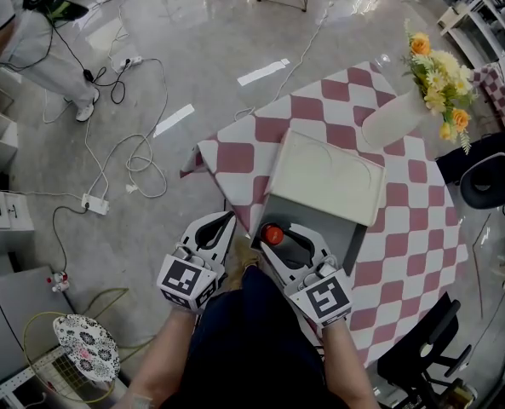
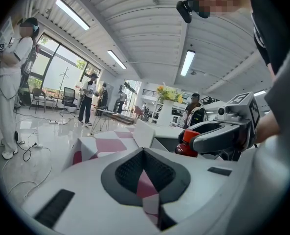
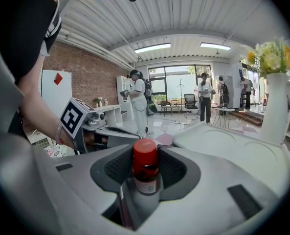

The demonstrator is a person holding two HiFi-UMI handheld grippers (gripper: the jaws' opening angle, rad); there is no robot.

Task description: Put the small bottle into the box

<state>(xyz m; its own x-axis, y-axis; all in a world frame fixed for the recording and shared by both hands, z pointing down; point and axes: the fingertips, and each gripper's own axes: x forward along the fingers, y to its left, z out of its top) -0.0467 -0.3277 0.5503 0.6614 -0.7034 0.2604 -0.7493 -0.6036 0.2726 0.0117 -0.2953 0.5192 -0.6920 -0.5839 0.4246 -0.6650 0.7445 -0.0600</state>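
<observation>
We saw the right claw closed on the small bottle. Its dark pads sat against both sides of the bottle, and the red cap stood up between them. From the head view, the bottle was held at the near left corner of the open box, over its grey inside. The box's white lid lay folded back on the far side.

The left claw was just beside the right one, off the near left edge of the desk. Its jaws met at the tips and held nothing, and in the left gripper view we could see only the checked cloth through the gap behind the pads. That same view showed the right claw with the red cap close by on its right.

The desk wore a red and white checked cloth. A white vase of yellow and orange flowers stood past the box, towards the far right corner. On the floor to the left, we saw cables and a power strip, and a person in white stood well apart from the desk.
</observation>
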